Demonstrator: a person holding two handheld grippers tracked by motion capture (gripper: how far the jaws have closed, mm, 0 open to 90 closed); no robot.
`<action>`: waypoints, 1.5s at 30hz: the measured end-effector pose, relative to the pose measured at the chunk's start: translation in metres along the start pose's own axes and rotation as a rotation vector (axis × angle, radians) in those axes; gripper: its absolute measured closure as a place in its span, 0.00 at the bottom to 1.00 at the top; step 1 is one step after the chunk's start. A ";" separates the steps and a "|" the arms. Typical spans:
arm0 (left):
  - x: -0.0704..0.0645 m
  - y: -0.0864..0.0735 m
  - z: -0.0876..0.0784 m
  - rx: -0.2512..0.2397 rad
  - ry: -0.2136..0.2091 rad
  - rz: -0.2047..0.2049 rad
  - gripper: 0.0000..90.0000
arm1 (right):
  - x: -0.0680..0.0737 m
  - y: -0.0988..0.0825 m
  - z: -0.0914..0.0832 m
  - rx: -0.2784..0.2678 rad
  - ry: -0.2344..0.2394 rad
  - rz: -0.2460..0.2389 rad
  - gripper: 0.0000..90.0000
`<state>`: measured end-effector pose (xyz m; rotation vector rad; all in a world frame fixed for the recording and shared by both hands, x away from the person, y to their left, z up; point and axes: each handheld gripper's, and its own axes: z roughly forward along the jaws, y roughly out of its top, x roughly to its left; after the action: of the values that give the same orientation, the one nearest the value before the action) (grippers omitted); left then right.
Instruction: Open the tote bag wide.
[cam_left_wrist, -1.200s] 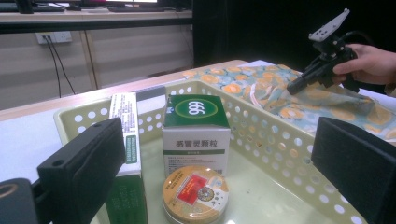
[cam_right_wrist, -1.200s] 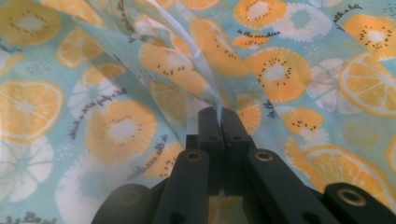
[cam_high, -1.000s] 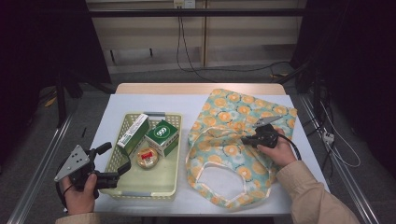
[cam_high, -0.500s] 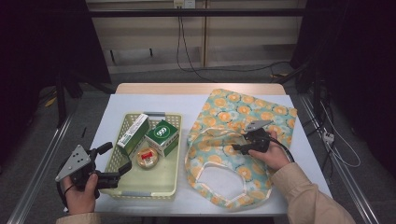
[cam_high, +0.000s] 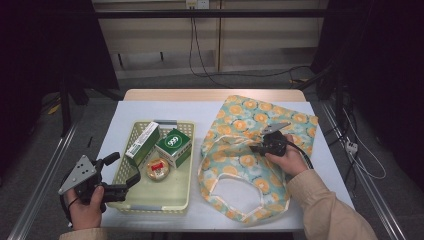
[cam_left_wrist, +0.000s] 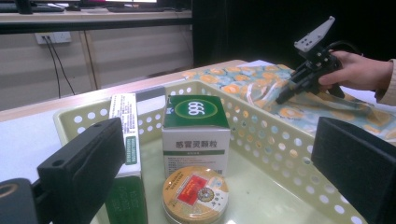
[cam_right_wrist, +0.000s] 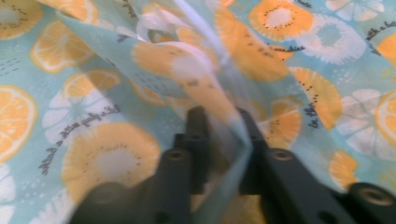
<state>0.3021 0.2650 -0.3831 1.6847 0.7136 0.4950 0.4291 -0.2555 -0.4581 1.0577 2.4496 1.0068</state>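
A fabric bag (cam_high: 250, 165) printed with orange slices lies flat on the right of the table, its mouth toward me. My right gripper (cam_high: 256, 148) rests on its upper middle. In the right gripper view its jaws (cam_right_wrist: 222, 126) have just been closing, and they pinch a raised fold of the bag fabric (cam_right_wrist: 187, 70). My left gripper (cam_high: 125, 170) stands open at the front left corner of a pale yellow basket (cam_high: 150, 207). Its wide jaws (cam_left_wrist: 219, 177) frame the basket's contents without touching them. The right gripper (cam_left_wrist: 282, 98) also appears beyond the basket.
In the basket lie a green "666" box (cam_high: 173, 145), a long green and white box (cam_high: 142, 142) and a round tin (cam_high: 157, 169). A white mat (cam_high: 200, 110) covers the table. Metal rails run along both sides of the table, and cables hang behind it.
The right gripper has shifted slightly to the left on the bag and tilted, and a fold of fabric now stands between its jaws. The left hand has stayed in place.
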 end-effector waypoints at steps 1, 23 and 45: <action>0.000 0.000 0.000 0.003 -0.001 0.005 0.03 | -0.001 0.001 0.001 0.003 0.002 0.001 0.94; 0.000 0.026 -0.002 -0.077 -0.052 -0.027 0.03 | -0.019 0.032 -0.041 -0.094 0.017 0.119 1.00; -0.004 0.043 0.040 -0.030 -0.145 -0.015 0.03 | -0.027 0.063 -0.064 -0.101 0.005 0.141 1.00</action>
<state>0.3346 0.2281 -0.3500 1.6674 0.6096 0.3671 0.4482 -0.2760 -0.3685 1.2092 2.3279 1.1641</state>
